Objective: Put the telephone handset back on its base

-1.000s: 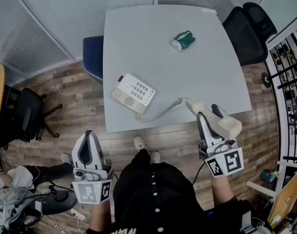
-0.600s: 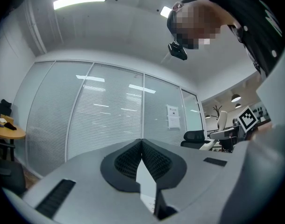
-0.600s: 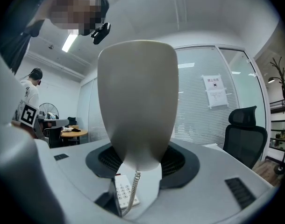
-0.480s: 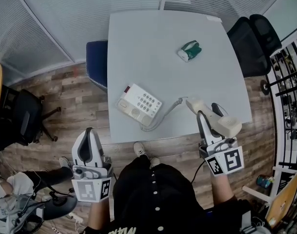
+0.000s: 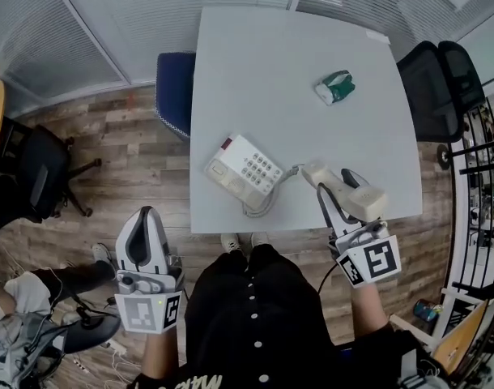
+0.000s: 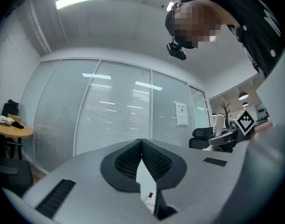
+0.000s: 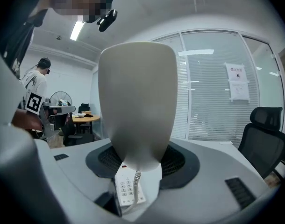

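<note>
— One table [image 5: 312,79], one base [image 5: 245,171] sitting near its front edge. Handset?
— Handset [image 5: 364,203] hanging right of the base, right gripper [image 5: 338,194] clamping its middle. Left gripper [image 5: 143,217] idling closed, empty. Long axis running diagonally, cord end pointing baseward. Advising: aligning it over the cradle before lowering.

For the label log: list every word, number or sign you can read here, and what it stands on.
No text reads clearly.
Telephone base: keypad digits too small to read.
Paper notice on the glass wall: print blurred.
Marker cubes: black-and-white square patterns only, no letters.
</note>
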Demonstrator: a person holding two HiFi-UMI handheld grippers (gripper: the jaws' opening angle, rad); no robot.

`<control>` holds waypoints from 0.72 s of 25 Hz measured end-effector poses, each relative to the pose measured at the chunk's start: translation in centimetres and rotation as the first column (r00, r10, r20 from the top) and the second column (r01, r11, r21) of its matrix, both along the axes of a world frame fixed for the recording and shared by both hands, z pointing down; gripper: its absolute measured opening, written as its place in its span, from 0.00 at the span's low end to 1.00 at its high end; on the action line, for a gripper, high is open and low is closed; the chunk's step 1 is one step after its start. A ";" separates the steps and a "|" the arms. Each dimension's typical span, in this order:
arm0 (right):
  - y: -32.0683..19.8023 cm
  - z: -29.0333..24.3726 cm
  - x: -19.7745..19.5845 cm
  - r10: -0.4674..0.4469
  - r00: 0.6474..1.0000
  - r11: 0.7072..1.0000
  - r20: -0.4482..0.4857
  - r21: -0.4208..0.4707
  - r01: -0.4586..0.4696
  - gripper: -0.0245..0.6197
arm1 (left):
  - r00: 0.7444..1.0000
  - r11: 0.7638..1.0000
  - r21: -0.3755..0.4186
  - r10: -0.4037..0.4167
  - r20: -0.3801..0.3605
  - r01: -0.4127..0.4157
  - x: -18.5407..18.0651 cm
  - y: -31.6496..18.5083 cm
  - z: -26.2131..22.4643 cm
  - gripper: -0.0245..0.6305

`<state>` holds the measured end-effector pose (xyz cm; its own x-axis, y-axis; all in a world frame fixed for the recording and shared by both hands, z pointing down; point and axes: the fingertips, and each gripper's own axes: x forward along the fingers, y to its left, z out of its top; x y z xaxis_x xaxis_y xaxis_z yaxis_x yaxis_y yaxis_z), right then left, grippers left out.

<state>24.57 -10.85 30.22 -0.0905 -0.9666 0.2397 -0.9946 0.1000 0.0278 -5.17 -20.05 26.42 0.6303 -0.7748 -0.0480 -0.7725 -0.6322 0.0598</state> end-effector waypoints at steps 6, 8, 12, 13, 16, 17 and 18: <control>-2.2 3.2 -1.4 -0.117 0.993 0.988 -0.014 -0.103 0.115 0.39 | 0.997 0.996 -0.043 -0.074 0.008 0.075 -1.0 0.3 1.5 0.06; -2.8 4.4 -1.9 -0.165 0.986 0.976 -0.026 -0.147 0.160 0.39 | 0.994 0.993 -0.057 -0.105 0.010 0.105 -1.2 0.6 1.8 0.06; -3.5 6.8 -3.0 -0.251 0.968 0.945 -0.027 -0.222 0.239 0.39 | 0.988 0.984 -0.083 -0.154 0.021 0.155 -1.5 1.2 2.6 0.06; -3.6 7.4 -3.4 -0.271 0.962 0.936 -0.022 -0.239 0.258 0.39 | 0.986 0.982 -0.089 -0.164 0.025 0.166 -1.7 1.5 2.8 0.06; -3.6 9.6 -4.4 -0.330 0.944 0.903 -0.017 -0.296 0.310 0.39 | 0.980 0.975 -0.106 -0.194 0.038 0.197 -2.1 2.1 3.6 0.06; -3.6 10.3 -4.8 -0.346 0.938 0.893 -0.014 -0.314 0.324 0.39 | 0.978 0.972 -0.113 -0.204 0.043 0.208 -2.3 2.2 3.9 0.06; -3.6 10.9 -5.1 -0.359 0.933 0.882 -0.010 -0.331 0.336 0.39 | 0.976 0.969 -0.119 -0.214 0.047 0.218 -2.5 2.4 4.2 0.06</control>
<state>19.49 -14.48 41.15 -0.3788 -0.7467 0.5467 -0.8909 0.4541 0.0028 -7.64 -17.68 30.60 0.4470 -0.8914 0.0746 -0.8928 -0.4395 0.0986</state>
